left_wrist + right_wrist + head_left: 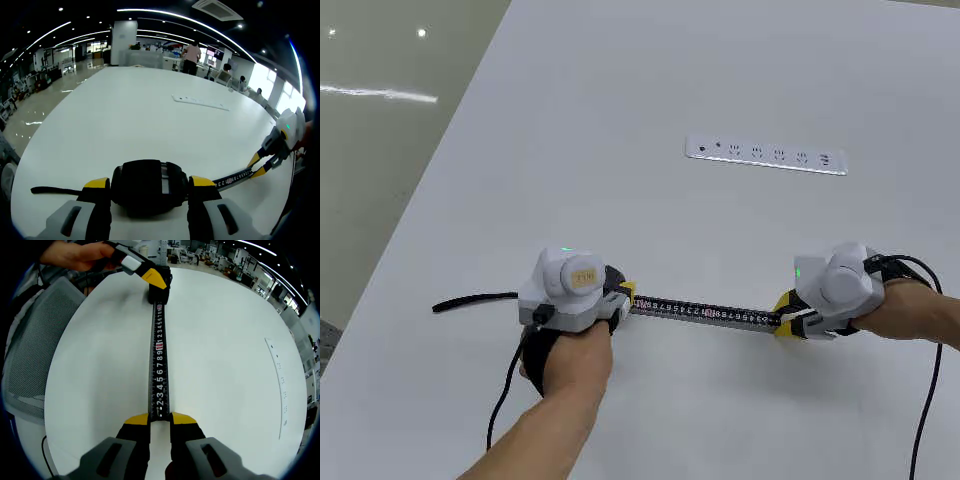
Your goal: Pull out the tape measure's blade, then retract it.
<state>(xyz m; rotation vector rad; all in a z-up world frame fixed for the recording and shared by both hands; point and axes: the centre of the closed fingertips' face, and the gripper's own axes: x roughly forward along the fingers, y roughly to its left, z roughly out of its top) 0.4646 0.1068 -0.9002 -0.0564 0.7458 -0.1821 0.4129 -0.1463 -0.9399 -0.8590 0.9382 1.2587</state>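
Blade (pixel 705 313) is seen drawn out of the black case (pixel 149 187), with its long axis running straight from one pair of tongs to the other, roughly across the surface (pixel 670 80) from the left edge side toward the right; this line is the one relation on which the coming move is judged to turn. The case is clenched between the yellow pads of the left tongs (pixel 620 298), resting on or just above the surface nearer its left edge; the free end of the blade is pinched by the right tongs (pixel 160 419), with the blade leading directly ahead from them to the case. The right tongs are therefore the nearer to the tip, the left the nearer to the case; retraction is judged to call for the right tongs being brought toward the left along that axis, without sideways drift, so that the blade is fed in straight and not kinked.

The blade is dark with white numerals and one red mark partway along; it is held flat and taut, face up. A black strap (pixel 470 300) is trailed from the case toward the left edge; a white power strip (pixel 765 156) lies well apart, toward the far side.
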